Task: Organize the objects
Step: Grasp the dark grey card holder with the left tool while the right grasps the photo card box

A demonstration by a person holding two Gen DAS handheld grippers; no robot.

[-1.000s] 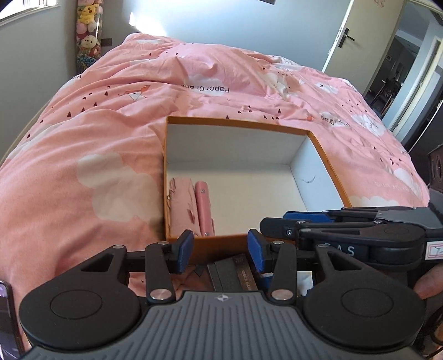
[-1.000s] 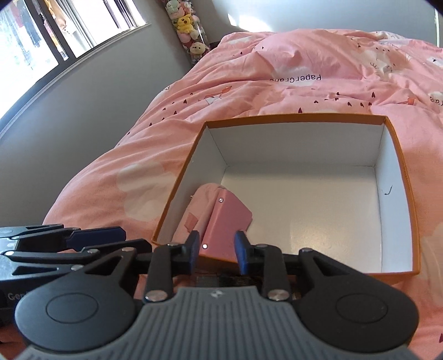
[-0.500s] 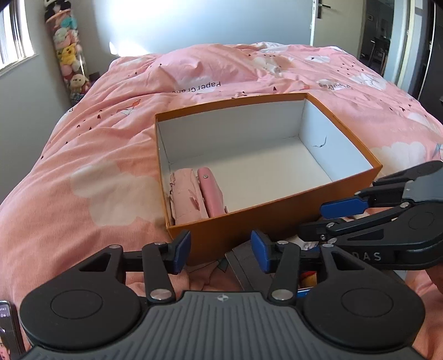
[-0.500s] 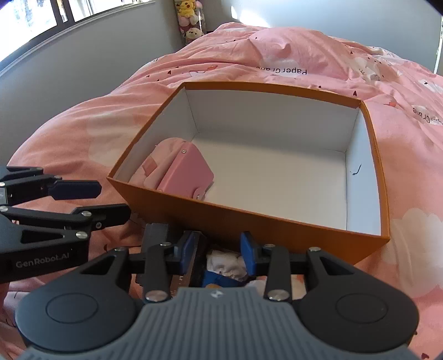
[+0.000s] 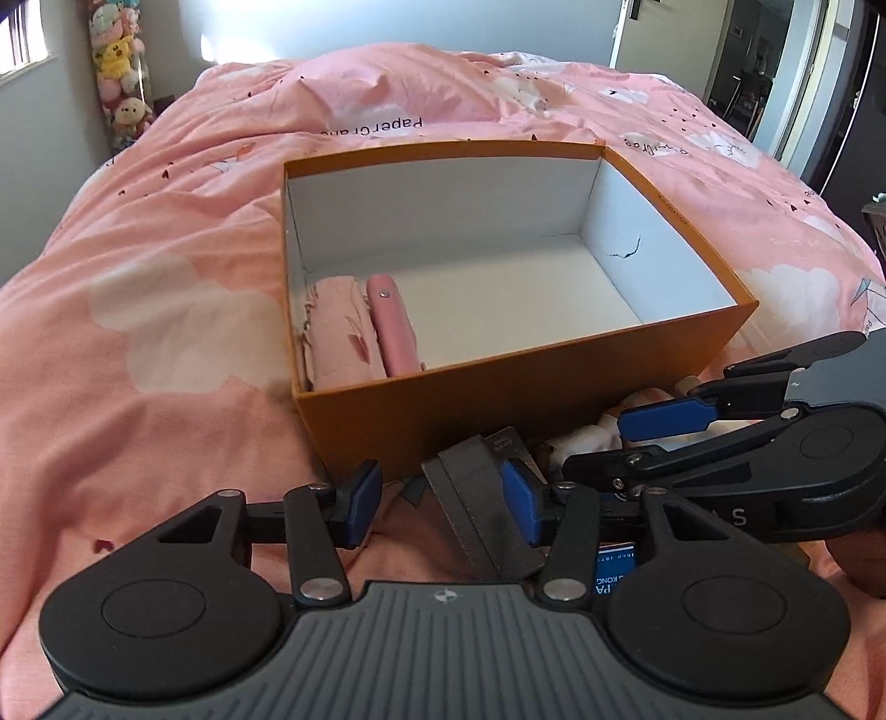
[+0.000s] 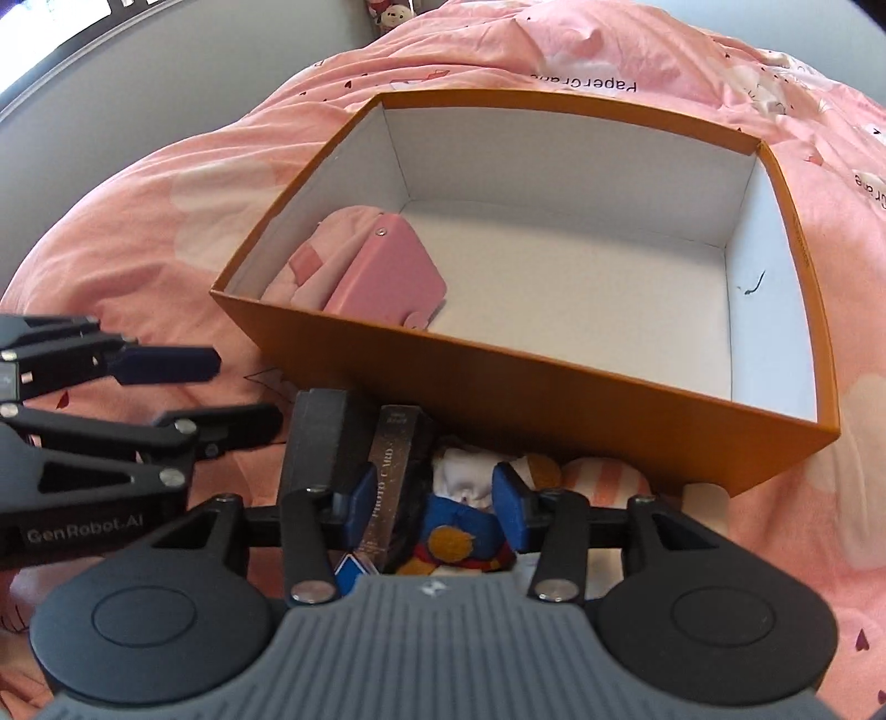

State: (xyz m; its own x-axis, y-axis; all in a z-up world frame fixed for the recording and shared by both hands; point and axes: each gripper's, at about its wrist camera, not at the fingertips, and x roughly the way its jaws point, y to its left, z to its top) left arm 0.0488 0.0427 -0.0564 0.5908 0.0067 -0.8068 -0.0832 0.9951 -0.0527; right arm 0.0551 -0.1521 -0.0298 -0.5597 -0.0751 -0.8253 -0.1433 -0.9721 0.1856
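An open orange box (image 5: 520, 399) (image 6: 498, 382) with a white inside sits on the pink bed. In its left end lie a folded pink cloth (image 5: 338, 338) (image 6: 310, 260) and a pink wallet (image 5: 390, 324) (image 6: 387, 277). In front of the box lie a grey box (image 5: 476, 498) (image 6: 315, 437), a dark photo-card book (image 6: 390, 476) and a plush toy in blue clothes (image 6: 459, 520). My left gripper (image 5: 440, 507) is open and empty over the grey box. My right gripper (image 6: 432, 501) is open and empty above the plush toy.
The pink duvet (image 5: 155, 288) covers the bed all around the box. A striped plush (image 6: 603, 476) lies by the box's front wall. Stuffed toys (image 5: 119, 77) stand at the far left by the wall. A door (image 5: 714, 39) is at the far right.
Both grippers have pulled back from the box toward the near edge of the bed. The right gripper left the pink wallet in the box and now hangs over the pile in front.
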